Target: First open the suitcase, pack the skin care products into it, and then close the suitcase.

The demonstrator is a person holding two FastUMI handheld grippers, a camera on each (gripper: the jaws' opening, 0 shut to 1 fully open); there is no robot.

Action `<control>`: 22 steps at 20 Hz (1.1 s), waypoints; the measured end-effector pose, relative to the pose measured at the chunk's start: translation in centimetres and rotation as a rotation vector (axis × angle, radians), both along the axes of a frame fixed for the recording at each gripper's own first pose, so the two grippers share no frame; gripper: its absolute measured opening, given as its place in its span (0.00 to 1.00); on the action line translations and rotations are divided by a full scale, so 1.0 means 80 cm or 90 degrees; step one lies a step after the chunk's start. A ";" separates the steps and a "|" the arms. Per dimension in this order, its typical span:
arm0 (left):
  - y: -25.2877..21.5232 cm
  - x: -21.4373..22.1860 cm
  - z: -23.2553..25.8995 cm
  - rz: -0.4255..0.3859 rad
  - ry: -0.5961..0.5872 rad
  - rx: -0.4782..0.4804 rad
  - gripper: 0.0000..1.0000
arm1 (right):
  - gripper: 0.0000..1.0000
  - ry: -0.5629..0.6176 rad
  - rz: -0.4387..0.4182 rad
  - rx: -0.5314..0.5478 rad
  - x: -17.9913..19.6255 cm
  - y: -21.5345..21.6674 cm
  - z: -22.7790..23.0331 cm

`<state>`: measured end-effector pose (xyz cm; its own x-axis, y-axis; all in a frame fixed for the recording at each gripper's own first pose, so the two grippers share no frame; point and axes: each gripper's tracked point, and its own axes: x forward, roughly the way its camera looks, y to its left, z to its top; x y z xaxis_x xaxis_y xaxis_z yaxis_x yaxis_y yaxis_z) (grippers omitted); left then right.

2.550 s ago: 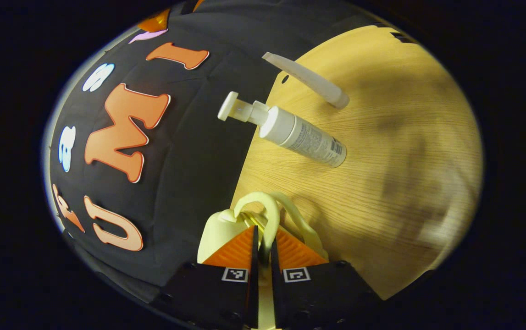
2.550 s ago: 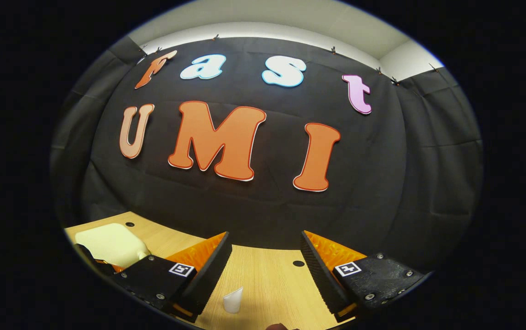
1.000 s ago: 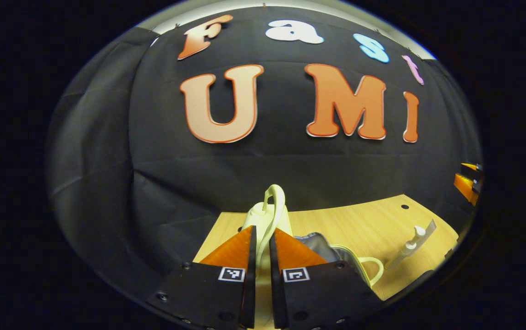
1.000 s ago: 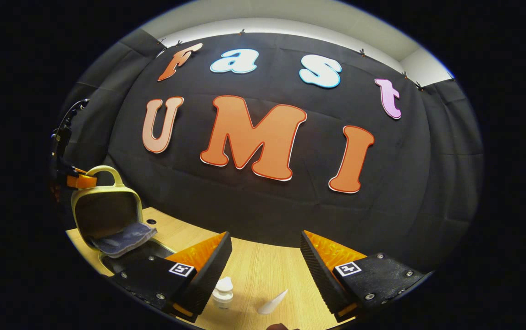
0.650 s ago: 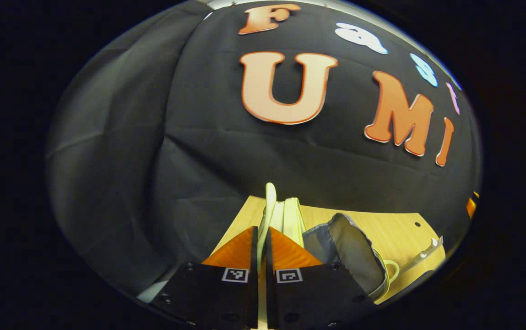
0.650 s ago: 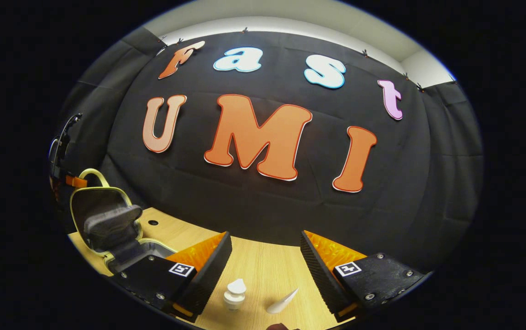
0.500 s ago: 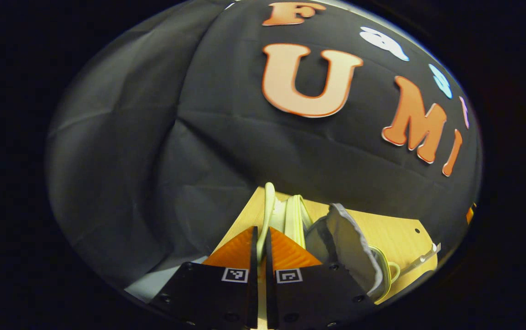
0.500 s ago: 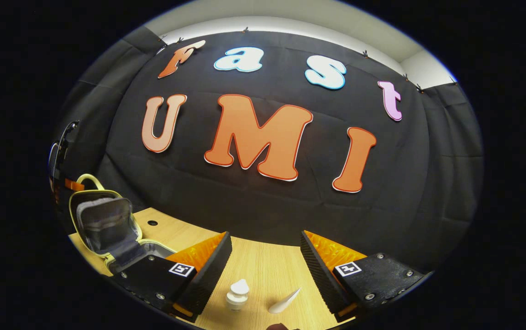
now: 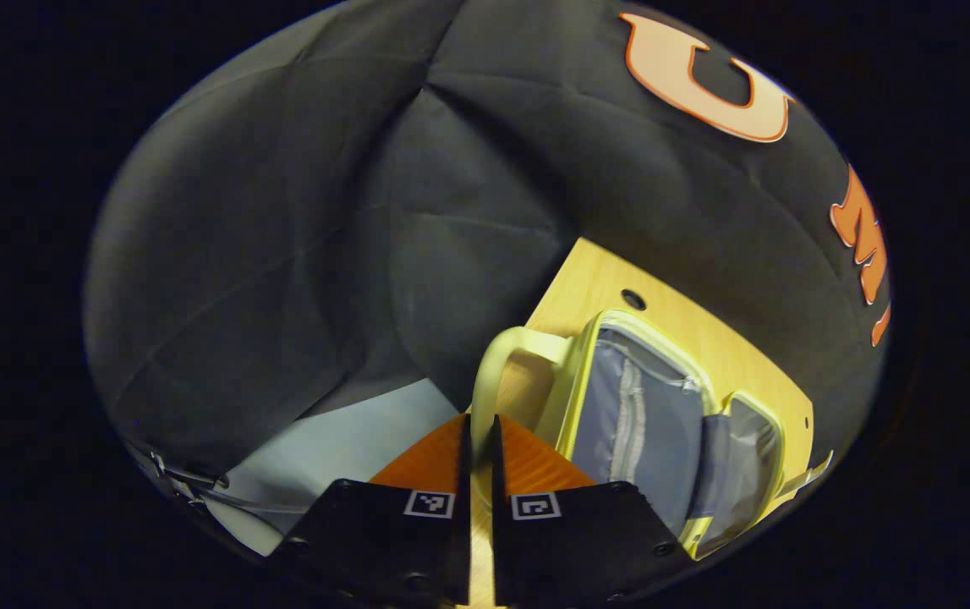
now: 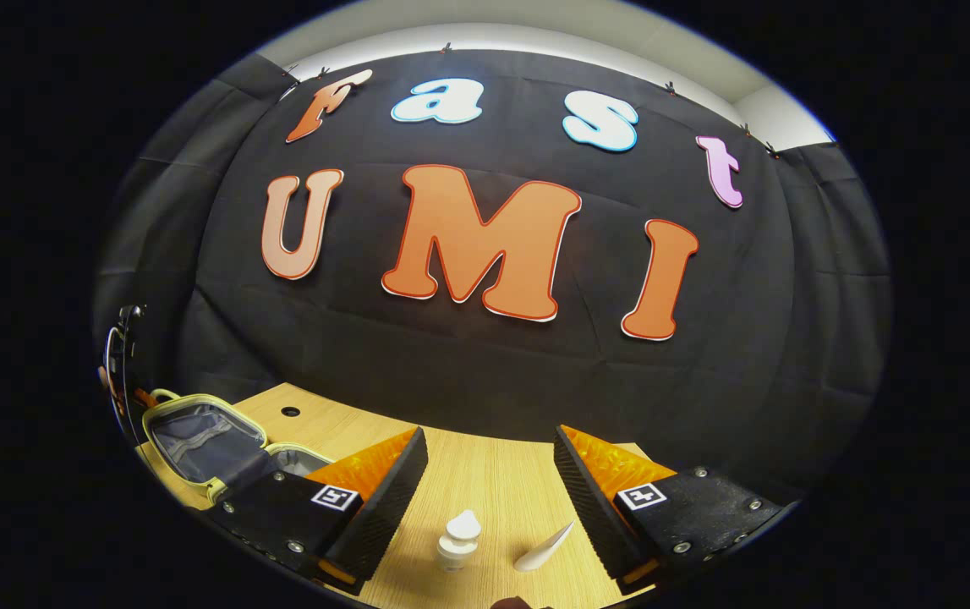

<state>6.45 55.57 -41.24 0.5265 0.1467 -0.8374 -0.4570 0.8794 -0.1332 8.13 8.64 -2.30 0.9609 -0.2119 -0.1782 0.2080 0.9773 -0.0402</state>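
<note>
Right gripper view: wooden table [image 10: 493, 474], black cloth wall [image 10: 468, 372].

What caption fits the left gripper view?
Left gripper pinching the handle of the opened suitcase.

**Suitcase lid now laid flat open**

The left tool [image 9: 478, 440] has swung the suitcase [image 9: 645, 414] lid from upright down onto the surface [image 9: 594, 279], its grey lining facing up. It still pinches the lid's handle [image 9: 501, 372]. In the right gripper view the lid [image 10: 197, 436] has dropped low.
</note>
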 end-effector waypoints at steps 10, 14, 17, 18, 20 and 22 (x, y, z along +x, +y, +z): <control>-0.084 0.012 0.170 -0.033 -0.211 0.246 0.68 | 0.96 0.006 -0.014 0.014 -0.012 -0.040 -0.020; -0.153 0.011 0.259 -0.085 -0.296 0.284 0.89 | 0.96 -0.001 -0.015 0.018 -0.013 -0.059 -0.023; -0.208 0.018 0.300 -0.126 -0.341 0.301 0.93 | 0.96 -0.010 -0.012 0.018 -0.014 -0.069 -0.023; -0.228 0.013 0.315 -0.137 -0.356 0.306 0.97 | 0.96 -0.012 -0.009 0.016 -0.017 -0.072 -0.026; -0.268 0.010 0.341 -0.162 -0.384 0.310 0.97 | 0.96 -0.016 -0.006 0.014 -0.020 -0.078 -0.029; -0.319 0.010 0.355 -0.194 -0.410 0.309 0.99 | 0.96 -0.019 -0.002 0.017 -0.023 -0.085 -0.032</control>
